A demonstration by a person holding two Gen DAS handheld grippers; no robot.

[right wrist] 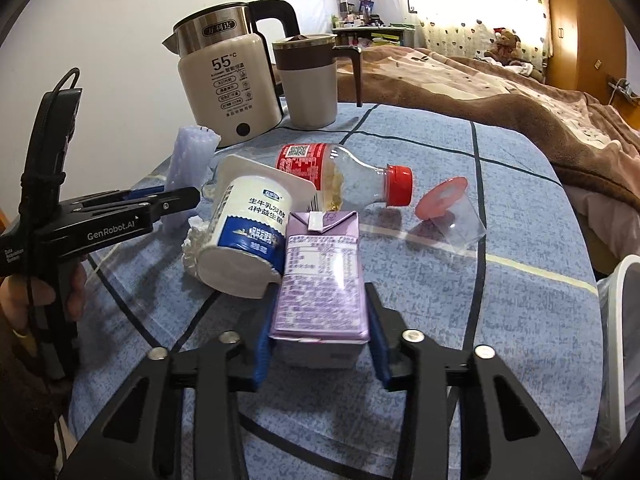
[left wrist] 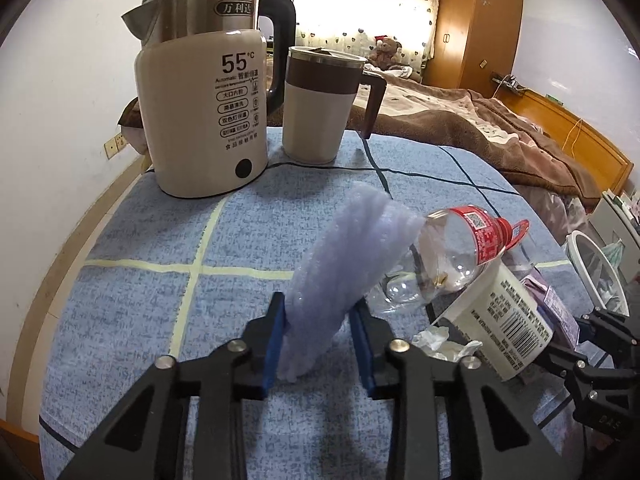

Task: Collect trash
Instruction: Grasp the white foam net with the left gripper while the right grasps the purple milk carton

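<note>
The left claw (left wrist: 318, 320) pinches a roll of pale lavender foam wrap (left wrist: 344, 264) between its blue pads, the roll standing tilted near the near edge of the worktop (left wrist: 140, 280), which is covered in a blue checked cloth. The right claw (right wrist: 320, 344) pinches a purple drink carton (right wrist: 320, 280) by its bottom end, the carton lying lengthwise with its folded top pointing toward the far edge. No earlier view is at hand to show how either claw came to this grip. In the right wrist view a hand (right wrist: 60, 292) grips the handle of the left tool at the worktop's left edge. Touching the carton's left side lies a white yogurt cup (right wrist: 248, 236) tipped on its side, its open mouth facing the far edge, with a crumpled white tissue (right wrist: 194, 244) against its left side. Just behind the cup and carton a clear plastic bottle (right wrist: 344, 176) with a red label and red cap lies on its side. To its right, apart from it, a small clear cup with a pink lid (right wrist: 452, 208) lies tipped over. By the worktop's right edge stands a white-rimmed bin (left wrist: 592, 268). At the far edge a cream and steel electric kettle (left wrist: 204, 112) stands upright, and just beside it on the right a cream and brown mug (left wrist: 320, 108). Beyond the worktop is a bed with a brown blanket (left wrist: 500, 132).
</note>
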